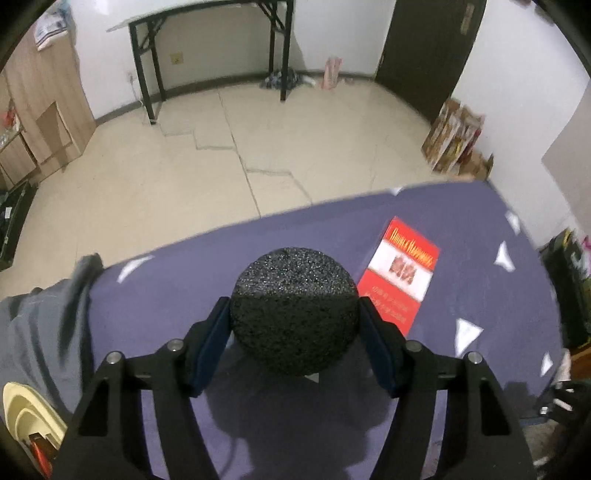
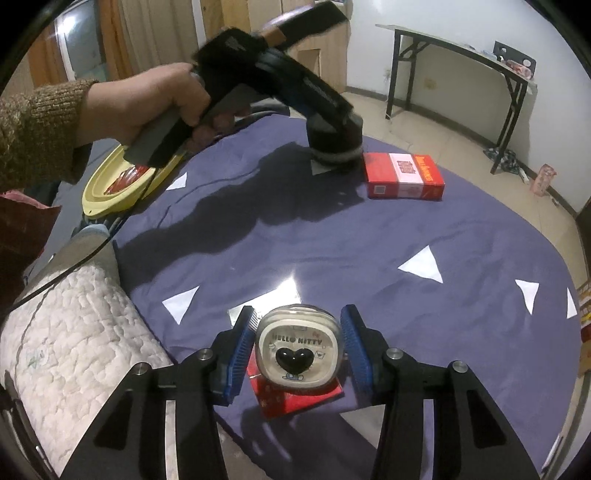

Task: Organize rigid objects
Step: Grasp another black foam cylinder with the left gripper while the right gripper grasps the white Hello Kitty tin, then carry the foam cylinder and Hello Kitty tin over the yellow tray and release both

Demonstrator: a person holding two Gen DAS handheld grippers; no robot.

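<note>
A black foam ball [image 1: 295,314] rests on the blue cloth [image 1: 461,240], and my left gripper [image 1: 293,310] is shut on it, a pad pressing each side. Just right of it lies a red box [image 1: 400,273]. In the right wrist view a hand [image 2: 147,99] holds that left gripper [image 2: 334,146] down beside the same red box [image 2: 402,175]. My right gripper [image 2: 297,321] is shut on a small clear Hello Kitty case [image 2: 299,349] with a black heart. Under the case lies a small red packet [image 2: 295,400].
A yellow tray [image 2: 99,192] holding a red item sits at the cloth's left edge, also visible low on the left [image 1: 26,410]. A white quilted pad [image 2: 74,332] lies near left. Beyond the far edge are tiled floor [image 1: 258,147] and a black folding table [image 1: 207,22].
</note>
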